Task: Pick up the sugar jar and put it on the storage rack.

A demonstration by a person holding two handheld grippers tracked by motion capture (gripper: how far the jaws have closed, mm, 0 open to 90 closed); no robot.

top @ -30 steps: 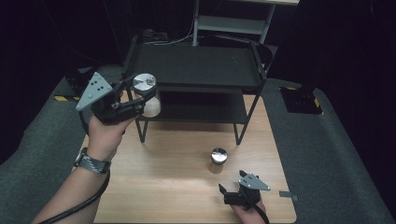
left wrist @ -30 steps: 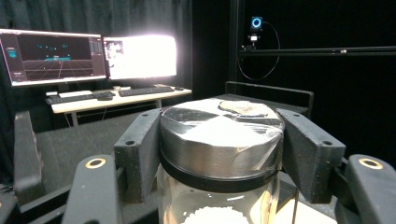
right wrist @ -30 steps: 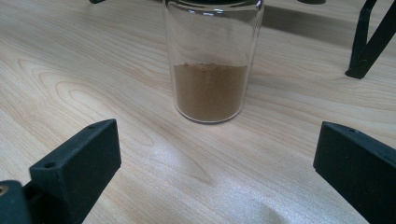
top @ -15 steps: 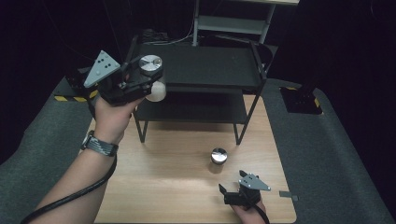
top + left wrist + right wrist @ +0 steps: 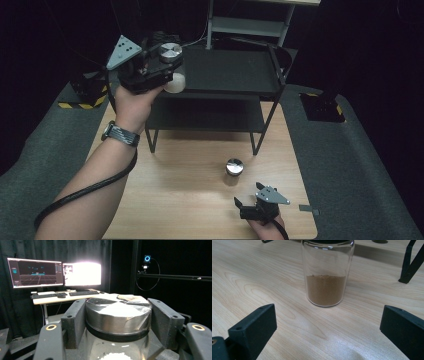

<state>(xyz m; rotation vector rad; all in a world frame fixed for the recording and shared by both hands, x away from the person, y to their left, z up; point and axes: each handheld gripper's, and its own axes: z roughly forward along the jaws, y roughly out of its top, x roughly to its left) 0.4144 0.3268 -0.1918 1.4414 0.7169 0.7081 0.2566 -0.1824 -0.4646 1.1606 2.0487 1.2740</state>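
Left gripper (image 5: pixel 167 67) raised at the left end of the black shelf rack (image 5: pixel 230 75), forearm stretched up from the near edge of the surface (image 5: pixel 185 200), wrist bent forward. Fingers (image 5: pixel 75 320) clamped on either side of the jar with white grains (image 5: pixel 172 75), just under its silver lid (image 5: pixel 117 312), jar upright and level with the rack's top shelf at its left edge. Lifted higher and carried farther toward the rack than a second ago, when held lower beside the rack's left legs. Jar of brown powder (image 5: pixel 233 169) standing on the surface in front of the rack, near its right front leg. Right gripper (image 5: pixel 247 207) low on the surface just in front of that jar, hand resting at the near edge, fingers (image 5: pixel 254 327) spread wide and empty, unmoved since earlier.
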